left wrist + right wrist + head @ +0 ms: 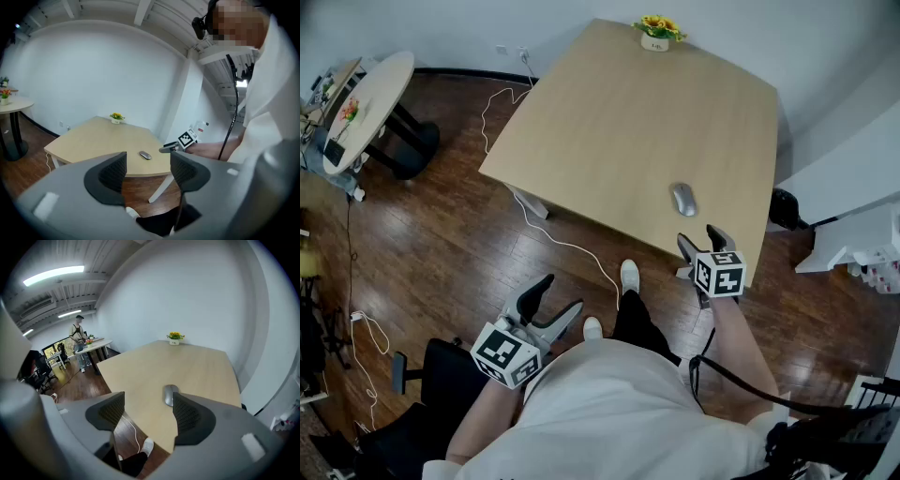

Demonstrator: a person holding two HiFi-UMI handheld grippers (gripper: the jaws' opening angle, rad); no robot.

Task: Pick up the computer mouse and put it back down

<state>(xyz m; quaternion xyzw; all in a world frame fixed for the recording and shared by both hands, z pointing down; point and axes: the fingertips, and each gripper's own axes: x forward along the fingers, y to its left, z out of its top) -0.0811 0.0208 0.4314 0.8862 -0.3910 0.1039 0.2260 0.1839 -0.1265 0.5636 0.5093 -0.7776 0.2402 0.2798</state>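
Well, the silver oval computer mouse [683, 199] lies on the table [609, 122]; left tool [562, 292] and right tool [697, 234] gape empty.

A light wooden table [628, 122] stands on a dark wooden floor [441, 244]. At the table's far edge sits a small pot of yellow flowers [656, 33]. Left of the table stands a round white table [370, 98]. A white cable [555, 241] lies on the floor beside the table's left edge.
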